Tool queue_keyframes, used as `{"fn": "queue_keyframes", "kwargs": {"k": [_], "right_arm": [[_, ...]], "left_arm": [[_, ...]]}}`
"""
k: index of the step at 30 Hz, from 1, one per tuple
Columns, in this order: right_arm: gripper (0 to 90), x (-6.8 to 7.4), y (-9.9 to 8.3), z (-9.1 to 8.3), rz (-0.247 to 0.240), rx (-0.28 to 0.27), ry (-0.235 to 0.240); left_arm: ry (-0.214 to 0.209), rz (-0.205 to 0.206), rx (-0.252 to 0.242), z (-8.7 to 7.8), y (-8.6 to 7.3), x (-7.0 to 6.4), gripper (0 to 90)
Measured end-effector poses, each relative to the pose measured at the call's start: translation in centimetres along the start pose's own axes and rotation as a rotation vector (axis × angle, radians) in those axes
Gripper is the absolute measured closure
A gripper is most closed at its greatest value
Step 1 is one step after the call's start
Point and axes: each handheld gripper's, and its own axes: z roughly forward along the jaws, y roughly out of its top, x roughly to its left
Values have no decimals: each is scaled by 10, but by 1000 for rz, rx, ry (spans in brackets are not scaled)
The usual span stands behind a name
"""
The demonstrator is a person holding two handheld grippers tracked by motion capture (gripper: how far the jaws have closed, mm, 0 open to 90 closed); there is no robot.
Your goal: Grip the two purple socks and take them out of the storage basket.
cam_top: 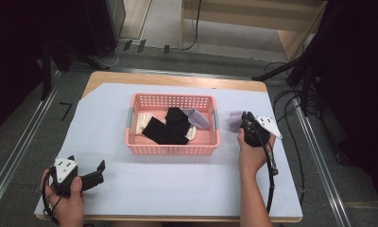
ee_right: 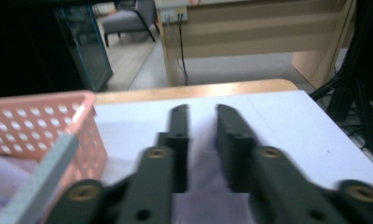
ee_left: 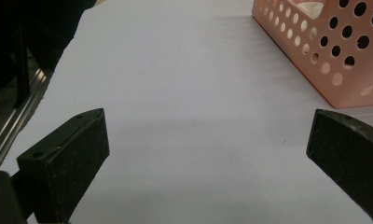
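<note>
No readable text, label, brand or number can be made out anywhere here. A dark mark shaped a bit like a "7" is seen on the floor (cam_top: 65,110) left of the table, but it can't be confirmed as a numeral.

Lighting's pretty even and soft from overhead, so the pale lavender table cover (cam_top: 177,179) looks bright while the room edges fall off to near black. The pink perforated plastic basket (cam_top: 172,142) casts only a faint shadow. The right gripper (ee_right: 202,116) looks smeared and out of focus up close, and the left gripper (ee_left: 208,140) view is grainy.
</note>
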Motion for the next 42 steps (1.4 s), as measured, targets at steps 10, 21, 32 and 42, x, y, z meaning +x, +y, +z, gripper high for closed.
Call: {"fn": "queue_keyframes", "kwargs": {"k": [10, 21, 32, 42], "right_arm": [[532, 34, 14, -6, 40, -73, 119], [481, 75, 18, 5, -13, 18, 231], [529, 99, 22, 14, -116, 174, 236], [570, 110, 27, 15, -86, 206, 256]], "left_arm": [[3, 4, 1, 0, 0, 0, 0], [-2, -1, 2, 0, 0, 0, 0], [0, 1, 3, 0, 0, 0, 0], [0, 4, 5, 0, 0, 0, 0]]}}
